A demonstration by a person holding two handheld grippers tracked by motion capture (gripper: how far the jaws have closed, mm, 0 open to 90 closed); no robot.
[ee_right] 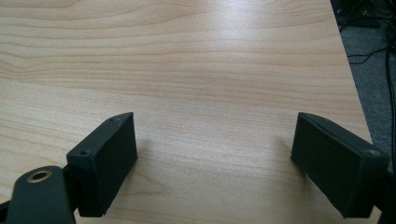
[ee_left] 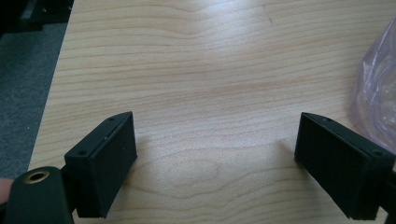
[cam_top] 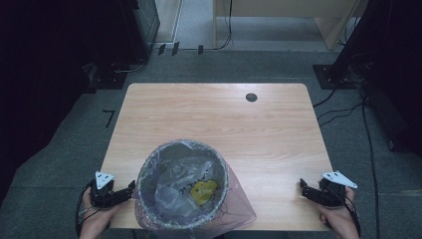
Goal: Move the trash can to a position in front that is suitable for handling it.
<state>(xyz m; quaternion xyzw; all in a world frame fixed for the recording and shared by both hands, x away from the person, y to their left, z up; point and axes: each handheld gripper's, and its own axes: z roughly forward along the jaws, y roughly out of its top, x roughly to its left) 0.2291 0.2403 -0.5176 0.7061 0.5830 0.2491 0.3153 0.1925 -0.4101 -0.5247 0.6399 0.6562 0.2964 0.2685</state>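
Observation:
A grey bin (cam_top: 181, 185) lined with a pinkish clear plastic bag (cam_top: 238, 209) stands at the table's near edge, with a yellow crumpled piece (cam_top: 203, 191) lying inside it. My left gripper (cam_top: 124, 191) rests just left of the bin, open, with bare wood between its jaws; the left gripper view (ee_left: 217, 161) catches the bag (ee_left: 378, 100) at its right edge. Near the table's front right corner my right gripper (cam_top: 304, 188) sits open over bare wood, and its own view (ee_right: 215, 161) has nothing between the jaws.
The wooden table (cam_top: 214, 119) has a dark round cable hole (cam_top: 251, 97) at the back right. Cables (cam_top: 343, 112) run over the grey carpet to the right, and dark equipment stands at both sides beyond the table.

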